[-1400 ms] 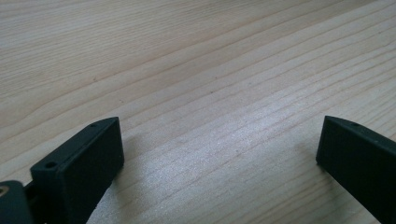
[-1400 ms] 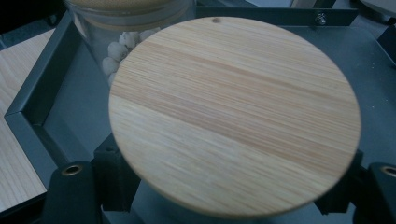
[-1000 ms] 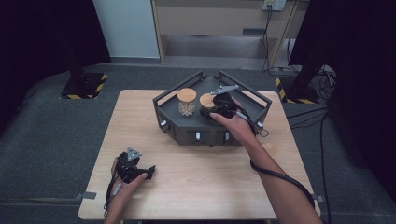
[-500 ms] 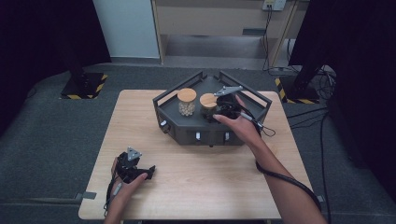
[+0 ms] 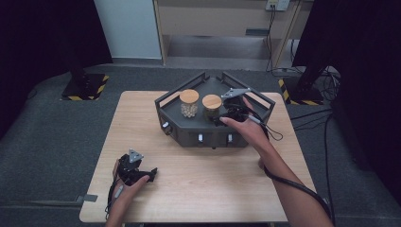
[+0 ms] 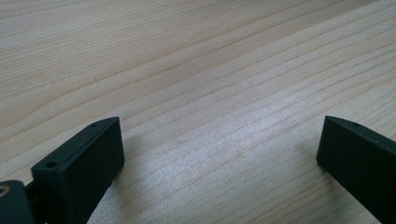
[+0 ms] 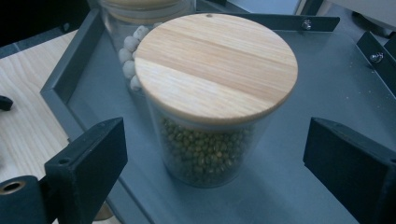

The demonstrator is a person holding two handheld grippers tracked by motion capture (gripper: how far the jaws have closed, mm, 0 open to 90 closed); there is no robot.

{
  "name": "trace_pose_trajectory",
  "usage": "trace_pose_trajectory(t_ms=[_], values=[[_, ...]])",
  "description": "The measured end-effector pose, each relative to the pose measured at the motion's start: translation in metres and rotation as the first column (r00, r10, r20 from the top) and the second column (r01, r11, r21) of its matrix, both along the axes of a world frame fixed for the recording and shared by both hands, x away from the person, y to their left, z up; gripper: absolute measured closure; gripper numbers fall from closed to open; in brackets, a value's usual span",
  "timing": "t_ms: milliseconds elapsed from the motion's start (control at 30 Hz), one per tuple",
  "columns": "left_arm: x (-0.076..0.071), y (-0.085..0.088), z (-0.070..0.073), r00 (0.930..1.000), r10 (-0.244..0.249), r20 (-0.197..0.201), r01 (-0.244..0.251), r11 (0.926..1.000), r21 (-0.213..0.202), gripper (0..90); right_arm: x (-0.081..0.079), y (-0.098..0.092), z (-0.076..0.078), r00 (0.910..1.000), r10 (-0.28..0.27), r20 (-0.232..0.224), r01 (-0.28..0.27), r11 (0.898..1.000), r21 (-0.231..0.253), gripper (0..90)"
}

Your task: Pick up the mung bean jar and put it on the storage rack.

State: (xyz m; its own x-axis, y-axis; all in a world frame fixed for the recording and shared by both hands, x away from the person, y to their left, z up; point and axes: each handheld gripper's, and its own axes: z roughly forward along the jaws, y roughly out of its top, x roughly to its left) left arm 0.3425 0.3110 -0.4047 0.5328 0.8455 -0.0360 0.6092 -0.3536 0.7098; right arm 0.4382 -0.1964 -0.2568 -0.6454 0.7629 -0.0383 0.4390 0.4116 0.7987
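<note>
The right gripper [image 7: 215, 158] has just been opening; its jaws stand spread either side of the upright glass jar of green beans with a round wooden lid [image 7: 215, 93], apparently clear of it. The jar stands in the dark grey metal tray [image 5: 189, 130], directly ahead of that gripper. The left gripper [image 6: 219, 154], also spread and empty, rests well apart on the pale wooden table [image 5: 213, 189].

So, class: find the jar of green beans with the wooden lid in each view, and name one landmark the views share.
High view: jar of green beans stands on the grey tray, right of the jar of pale beans, at the right gripper.
Left gripper view: bare wooden table, no jar.
Right gripper view: centre, between open jaws.
Shared landmark: the tray.
</note>
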Motion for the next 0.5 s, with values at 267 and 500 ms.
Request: trace_pose_trajectory(t_ms=[267,500], values=[[0.000,0.000,0.000,1.0000,0.001,0.000,-0.001,1.0000,0.000,0.0,-0.008,-0.006,0.005,0.9999,0.007,0.013,-0.007,1.000,0.003,6.6],[0.000,0.000,0.000,1.0000,0.002,0.000,-0.002,1.0000,0.000,0.0,-0.014,-0.012,0.008,0.9999,0.012,0.012,-0.012,1.000,0.006,6.6]])
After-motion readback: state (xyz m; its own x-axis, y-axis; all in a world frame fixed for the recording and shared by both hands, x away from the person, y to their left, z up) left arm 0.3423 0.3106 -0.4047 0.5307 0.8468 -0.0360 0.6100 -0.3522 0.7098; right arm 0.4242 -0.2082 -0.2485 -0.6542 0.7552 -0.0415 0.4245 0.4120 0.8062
